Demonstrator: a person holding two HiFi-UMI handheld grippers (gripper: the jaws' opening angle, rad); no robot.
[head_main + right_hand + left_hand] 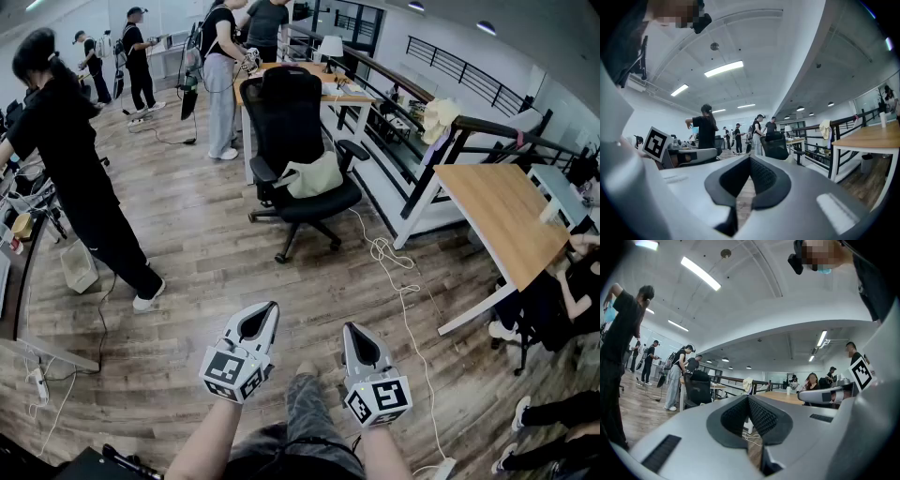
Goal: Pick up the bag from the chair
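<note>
The wooden floor (206, 244) of the open office ran ahead to a black office chair (291, 112). The cream bag (314, 175) sat on its seat. The left gripper (269, 309) and right gripper (351, 330) had their jaws together, empty, well short of the bag, which lay straight ahead and about equally near each.

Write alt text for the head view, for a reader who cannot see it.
A cream bag sits on a black office chair; the left gripper and right gripper, both shut, are well short of it.

Open office: desks (506, 216), swivel chair (292, 131)
</note>
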